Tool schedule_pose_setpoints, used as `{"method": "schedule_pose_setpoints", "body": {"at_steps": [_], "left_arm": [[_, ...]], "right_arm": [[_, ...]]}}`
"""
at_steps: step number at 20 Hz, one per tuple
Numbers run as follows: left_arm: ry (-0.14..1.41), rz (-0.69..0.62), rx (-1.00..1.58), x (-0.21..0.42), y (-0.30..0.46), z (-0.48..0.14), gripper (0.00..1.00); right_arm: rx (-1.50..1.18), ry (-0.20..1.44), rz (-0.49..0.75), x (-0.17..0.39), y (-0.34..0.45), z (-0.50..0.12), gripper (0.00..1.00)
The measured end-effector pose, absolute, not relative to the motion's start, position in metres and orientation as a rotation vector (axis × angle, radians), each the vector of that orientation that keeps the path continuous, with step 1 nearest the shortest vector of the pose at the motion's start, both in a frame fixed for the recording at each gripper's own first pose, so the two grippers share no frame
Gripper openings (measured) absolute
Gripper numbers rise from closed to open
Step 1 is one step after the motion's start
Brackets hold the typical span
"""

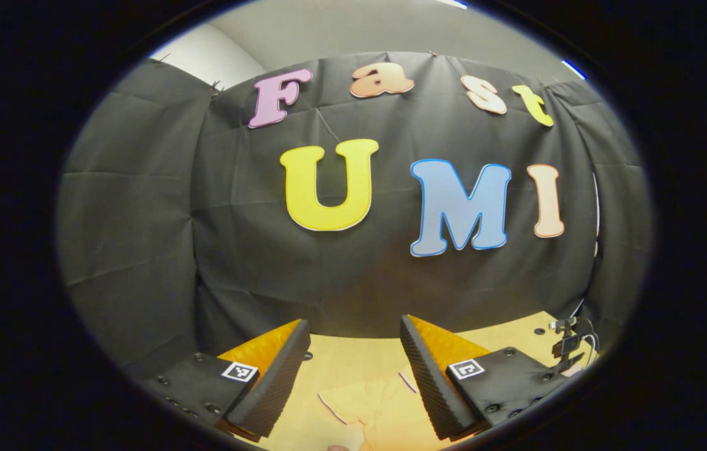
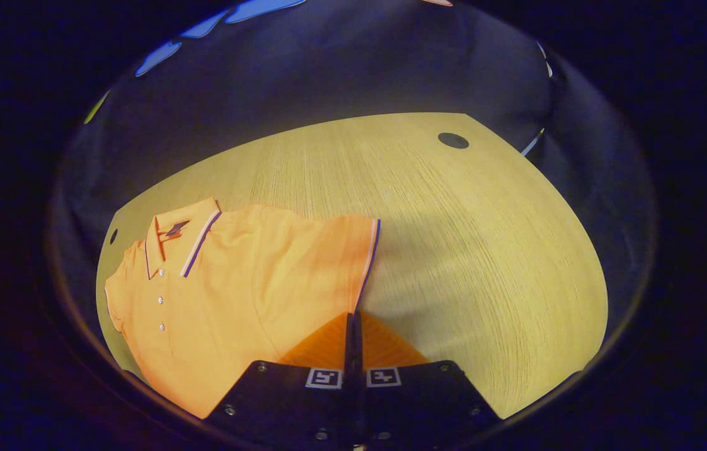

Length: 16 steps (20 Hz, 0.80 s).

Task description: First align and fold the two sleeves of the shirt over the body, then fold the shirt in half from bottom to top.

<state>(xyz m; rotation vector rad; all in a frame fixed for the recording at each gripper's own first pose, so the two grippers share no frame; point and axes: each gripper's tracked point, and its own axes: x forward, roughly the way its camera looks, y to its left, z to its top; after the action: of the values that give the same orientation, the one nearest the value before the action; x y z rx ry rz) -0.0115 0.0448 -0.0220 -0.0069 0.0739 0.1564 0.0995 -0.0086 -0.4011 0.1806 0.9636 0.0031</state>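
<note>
Left gripper view: the left gripper (image 1: pixel 353 351) points level at the black cloth wall (image 1: pixel 140 250), its two fingers spread wide with nothing between them. Below and between the fingers lies a strip of wooden table (image 1: pixel 340 363), and on it a pale orange patch of the shirt (image 1: pixel 378 407) with a thin dark trim line. Most of the garment is cut off by the lower edge, so which part this is cannot be told. At the far right, beside the table's edge, stands a small dark clamp-like fitting with a cable (image 1: pixel 569 344), too small to make out.

Right gripper view: the right gripper (image 2: pixel 353 322) looks down on the table (image 2: pixel 466 250). Its fingers are pressed together, meeting at the striped hem of the nearer sleeve (image 2: pixel 369 263); whether cloth is pinched between them is hidden by the fingers themselves. The orange polo shirt (image 2: pixel 234 288) lies flat on the left part of the table, collar (image 2: pixel 181 241) towards the far side, buttons visible. Its lower body is cut off by the edge and the gripper's housing. A dark round hole (image 2: pixel 453 140) sits near the table's far right corner.
</note>
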Motion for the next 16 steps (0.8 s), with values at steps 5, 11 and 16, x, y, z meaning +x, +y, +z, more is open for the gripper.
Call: {"method": "schedule_pose_setpoints", "body": {"at_steps": [5, 11, 16], "left_arm": [[0.062, 0.159, -0.004, -0.014, 0.045, -0.019, 0.94], [0.061, 0.189, -0.008, -0.023, 0.054, -0.019, 0.94], [0.071, 0.234, -0.011, -0.037, 0.073, -0.023, 0.95]], "right_arm": [[0.131, 0.855, 0.171, 0.124, 0.048, -0.350, 0.00], [0.111, 0.834, 0.419, 0.110, 0.165, -0.324, 0.00], [0.055, 0.864, 0.581, 0.079, 0.236, -0.325, 0.00]]}}
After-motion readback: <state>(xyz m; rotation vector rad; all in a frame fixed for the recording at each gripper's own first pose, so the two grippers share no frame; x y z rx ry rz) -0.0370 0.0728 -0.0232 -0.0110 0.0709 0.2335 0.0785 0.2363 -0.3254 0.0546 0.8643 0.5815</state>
